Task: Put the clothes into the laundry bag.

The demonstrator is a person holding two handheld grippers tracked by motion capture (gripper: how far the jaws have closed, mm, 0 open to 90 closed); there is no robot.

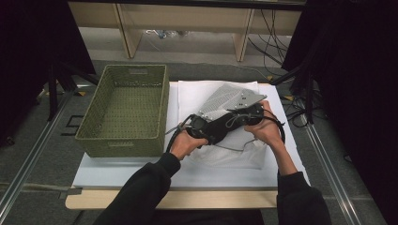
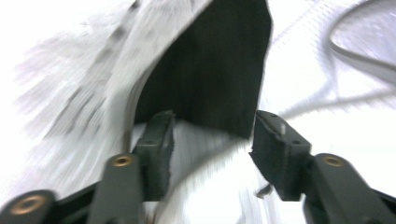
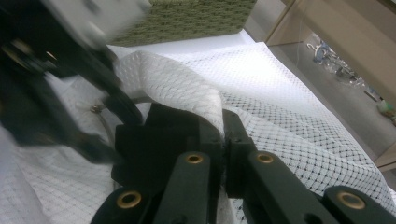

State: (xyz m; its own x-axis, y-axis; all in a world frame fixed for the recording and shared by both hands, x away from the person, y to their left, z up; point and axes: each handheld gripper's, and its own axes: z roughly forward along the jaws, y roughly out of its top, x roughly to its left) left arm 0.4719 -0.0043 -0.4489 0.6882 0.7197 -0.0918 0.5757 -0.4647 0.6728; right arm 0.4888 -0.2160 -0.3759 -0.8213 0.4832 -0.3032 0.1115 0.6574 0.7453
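Two grippers over white mesh cloth (image 3: pixel 299 126) near desk middle: right gripper (image 3: pixel 224 133) jaws clenched on cloth fold, left gripper (image 2: pixel 212 140) jaws released.

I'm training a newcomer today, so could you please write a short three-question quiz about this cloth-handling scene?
1. True or false: the right gripper is pinching a fold of the white mesh cloth.
2. How do the jaws of the left gripper stand: A) clamped shut on the cloth, B) apart, C) shut on the basket rim?
3. Which container sits left of the cloth in the high view?

Key:
1. True.
2. B; no pad presses on anything.
3. The green woven basket, with nothing visible inside.
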